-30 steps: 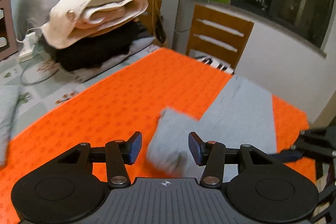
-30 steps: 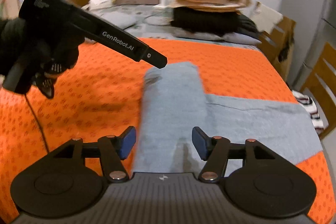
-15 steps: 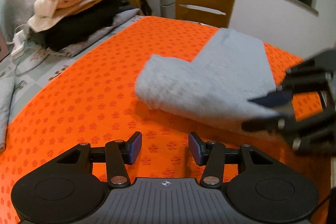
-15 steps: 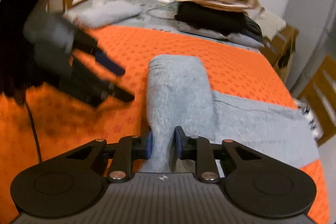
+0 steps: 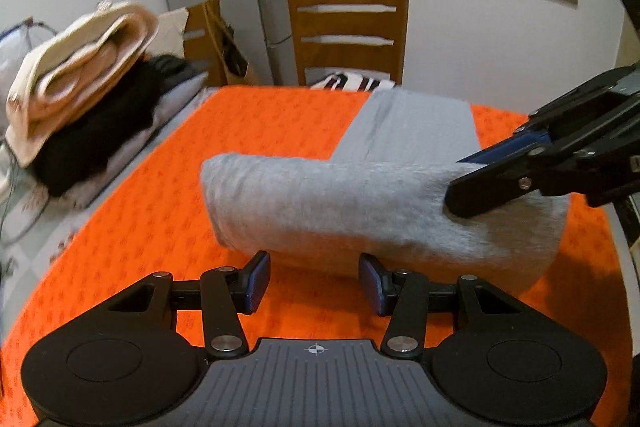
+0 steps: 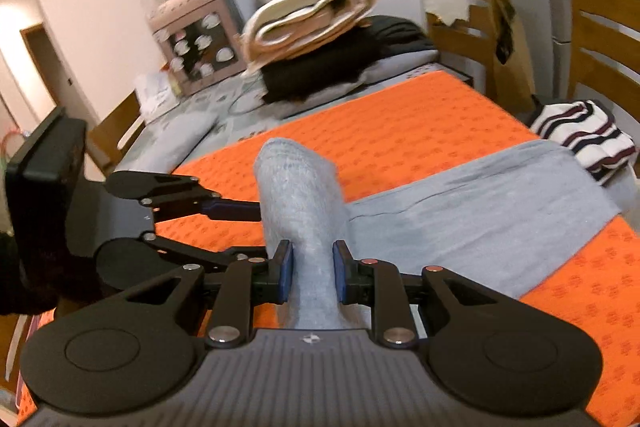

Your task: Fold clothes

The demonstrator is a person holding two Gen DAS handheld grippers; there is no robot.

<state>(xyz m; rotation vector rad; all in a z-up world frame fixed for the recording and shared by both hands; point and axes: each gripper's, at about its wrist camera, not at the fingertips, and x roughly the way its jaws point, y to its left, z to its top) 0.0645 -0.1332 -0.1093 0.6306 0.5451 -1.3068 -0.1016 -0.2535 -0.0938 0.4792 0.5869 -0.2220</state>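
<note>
Since a second ago, right gripper (image 6: 310,269) has clamped the grey garment (image 6: 300,195); left gripper (image 5: 314,281), jaws apart, nears it. Carry the fold toward three o'clock, keeping edges level.

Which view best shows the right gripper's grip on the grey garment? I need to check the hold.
The right wrist view: the right gripper has both pads pressed on the grey garment. The left wrist view shows that gripper only side-on at the garment's far end, its pads mostly hidden.
</note>
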